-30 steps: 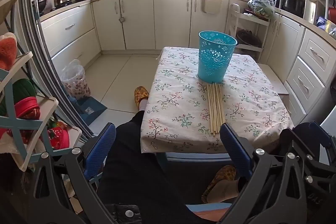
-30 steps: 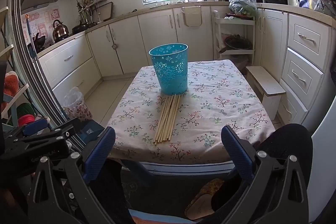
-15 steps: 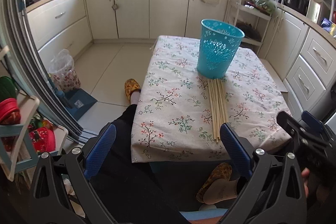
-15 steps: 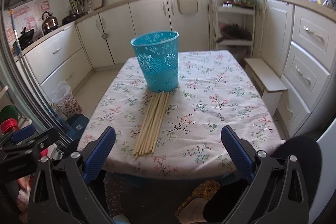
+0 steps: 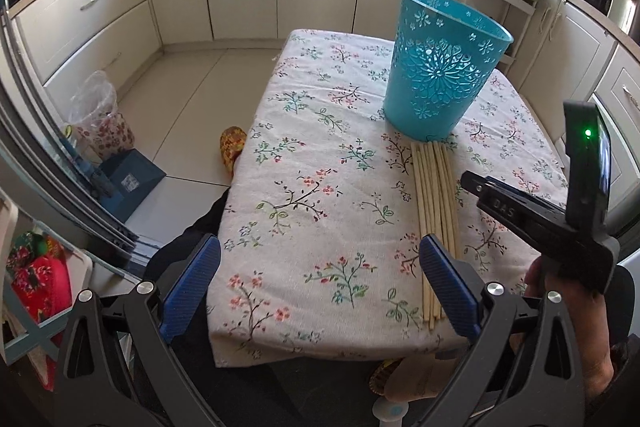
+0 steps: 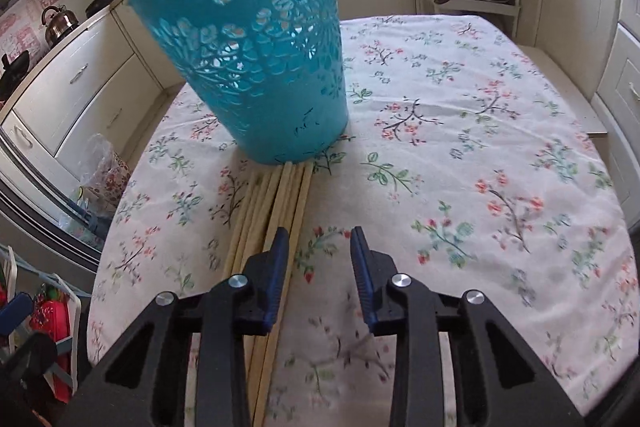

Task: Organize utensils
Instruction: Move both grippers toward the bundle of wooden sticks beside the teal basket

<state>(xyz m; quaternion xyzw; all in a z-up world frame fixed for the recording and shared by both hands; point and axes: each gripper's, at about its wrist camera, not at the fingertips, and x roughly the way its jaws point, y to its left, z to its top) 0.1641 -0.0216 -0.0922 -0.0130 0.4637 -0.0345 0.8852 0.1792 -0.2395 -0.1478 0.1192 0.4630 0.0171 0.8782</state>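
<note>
Moved since a second ago: both my grippers have come down and forward over the table; the right one, which hung back at the near edge, now sits low over the cloth close to the basket.
Right gripper (image 6: 319, 241): its jaws have just been closing from wide to a narrow gap; I see only flowered cloth between the pads, nothing held. The left pad (image 6: 276, 267) lies over the right edge of the chopstick bundle (whether it touches the sticks I cannot tell).
Left gripper (image 5: 320, 267): jaws wide apart, nothing between them, poised above the near edge of the table.
Chopsticks (image 6: 276, 195): a bundle of pale wooden sticks lying flat and side by side on the cloth, far ends touching or just short of the basket's base, near ends close to the table's near edge. In the left view the bundle (image 5: 434, 195) runs past the inner side of the left gripper's right finger.
Basket (image 5: 440, 63): turquoise, perforated, upright on the table beyond the sticks.
Table (image 5: 320, 155): covered by a floral cloth.
Right hand (image 5: 568, 291): seen from the left camera, gripping the right tool's handle at the right border.
</note>
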